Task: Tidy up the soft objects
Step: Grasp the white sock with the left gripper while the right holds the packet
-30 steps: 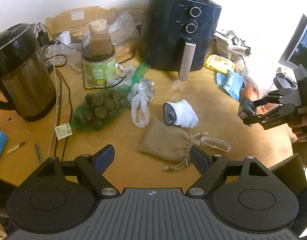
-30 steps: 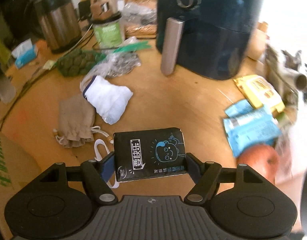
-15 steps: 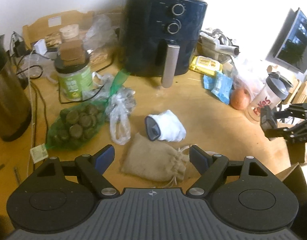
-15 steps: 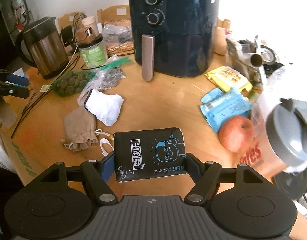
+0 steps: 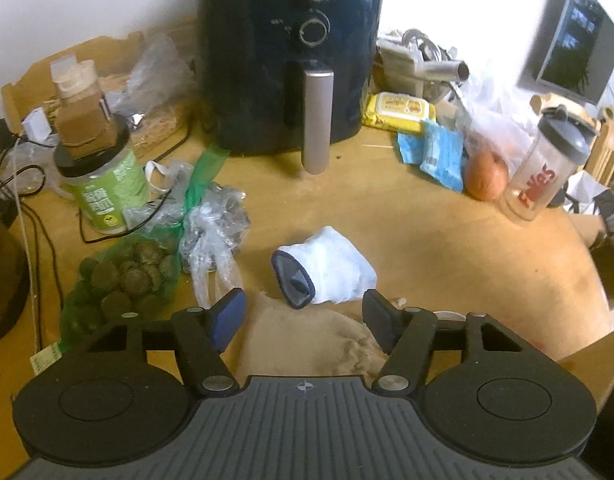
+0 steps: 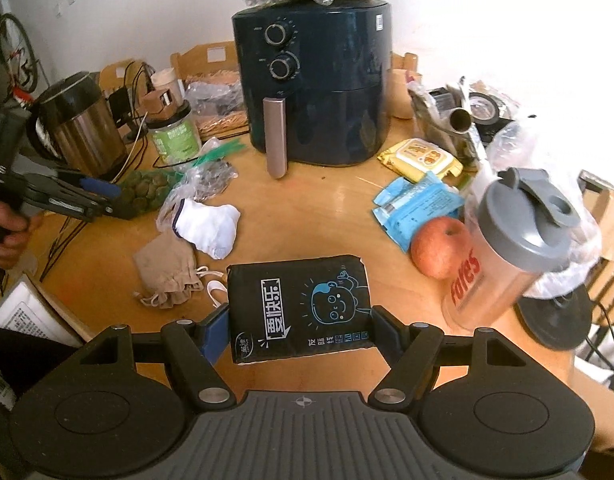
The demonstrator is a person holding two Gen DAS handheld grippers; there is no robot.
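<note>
While the right gripper [image 6: 301,330] clamps the black tissue pack [image 6: 299,306] by its two short sides, holding it flat and clear of the wooden table [image 6: 319,216], the left gripper [image 5: 303,320] hangs over the burlap drawstring pouch [image 5: 307,344] with its jaws partly apart and nothing pressed between the pads. Those jaws have just been closing, and the pouch lies below and between them, which suggests a grasp being set up rather than one made. Gripping the pack across its width probably keeps the soft wrapper from sagging as it is carried. The white sock [image 5: 327,276] lies just beyond the pouch, touching or nearly touching its far edge, so the left fingers need to close on burlap alone. From the right wrist view the pouch [image 6: 167,268] and sock [image 6: 207,228] sit together left of the pack, well apart from the air fryer [image 6: 315,84], the apple [image 6: 439,248] and the shaker bottle [image 6: 507,256], hard things that likely stay put.
</note>
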